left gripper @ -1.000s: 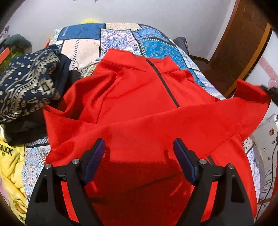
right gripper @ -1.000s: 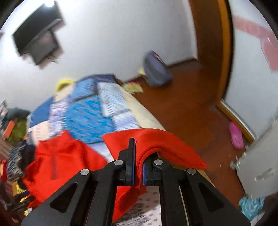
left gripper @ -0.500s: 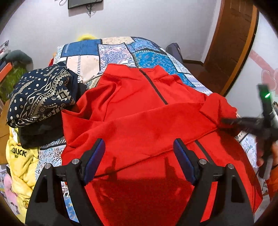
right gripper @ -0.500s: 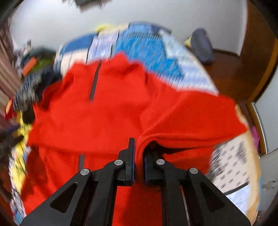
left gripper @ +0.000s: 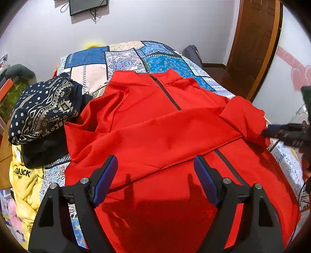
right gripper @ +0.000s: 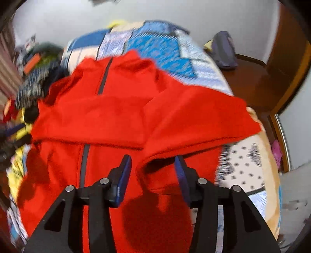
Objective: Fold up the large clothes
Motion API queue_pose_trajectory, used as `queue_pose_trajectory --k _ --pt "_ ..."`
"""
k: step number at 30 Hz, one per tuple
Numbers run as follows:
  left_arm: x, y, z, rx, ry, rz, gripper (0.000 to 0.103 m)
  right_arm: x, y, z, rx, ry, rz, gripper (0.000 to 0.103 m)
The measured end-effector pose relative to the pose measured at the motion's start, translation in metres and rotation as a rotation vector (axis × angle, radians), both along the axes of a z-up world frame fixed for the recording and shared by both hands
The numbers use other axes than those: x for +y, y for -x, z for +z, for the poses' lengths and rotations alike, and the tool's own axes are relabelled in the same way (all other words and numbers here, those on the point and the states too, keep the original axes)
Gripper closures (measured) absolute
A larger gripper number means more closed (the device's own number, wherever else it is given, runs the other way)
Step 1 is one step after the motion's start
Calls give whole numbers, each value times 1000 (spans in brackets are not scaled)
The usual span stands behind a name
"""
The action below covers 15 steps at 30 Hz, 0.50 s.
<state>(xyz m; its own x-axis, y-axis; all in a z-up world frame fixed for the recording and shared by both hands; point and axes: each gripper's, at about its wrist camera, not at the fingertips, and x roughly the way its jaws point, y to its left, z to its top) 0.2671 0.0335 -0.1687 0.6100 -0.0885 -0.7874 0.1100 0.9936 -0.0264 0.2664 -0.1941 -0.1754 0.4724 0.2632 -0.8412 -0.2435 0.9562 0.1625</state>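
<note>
Nearest in the left wrist view, the left gripper (left gripper: 155, 175) hangs over the near part of the red jacket (left gripper: 155, 124), its jaws spread wide with nothing between them; its shadow falls on the cloth below. In the right wrist view, the right gripper (right gripper: 152, 173) has just been opening: its jaws now stand partly apart, and the folded-over sleeve (right gripper: 194, 124) lies between the blue pads (right gripper: 122, 179) without being pinched. The same gripper shows at the right edge of the left view, by the sleeve's cuff. The jacket lies front up on the patchwork bedspread (left gripper: 124, 58), collar at the far end, dark zipper (left gripper: 167, 93) running down the middle, one sleeve laid across the chest. To the left sit a navy patterned cloth (left gripper: 42, 109) and, nearer, a yellow garment (left gripper: 23, 175). Farther off are the white wall, a wall-mounted screen (left gripper: 87, 5) and a wooden door (left gripper: 252, 48) at the right.
</note>
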Motion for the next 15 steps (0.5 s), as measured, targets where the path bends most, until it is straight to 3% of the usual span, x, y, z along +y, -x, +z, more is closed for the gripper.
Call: queue_pose_trajectory --k 4,7,15 --pt "-7 -3 -2 0 -17 -13 23 -29 -15 2 -18 -18 -91 59" --pt "-11 -6 -5 4 -17 -20 23 -53 -33 -10 20 -54 -181 59" --pt "-2 -20 -21 72 87 7 23 -101 -67 -60 163 -298 -379 59"
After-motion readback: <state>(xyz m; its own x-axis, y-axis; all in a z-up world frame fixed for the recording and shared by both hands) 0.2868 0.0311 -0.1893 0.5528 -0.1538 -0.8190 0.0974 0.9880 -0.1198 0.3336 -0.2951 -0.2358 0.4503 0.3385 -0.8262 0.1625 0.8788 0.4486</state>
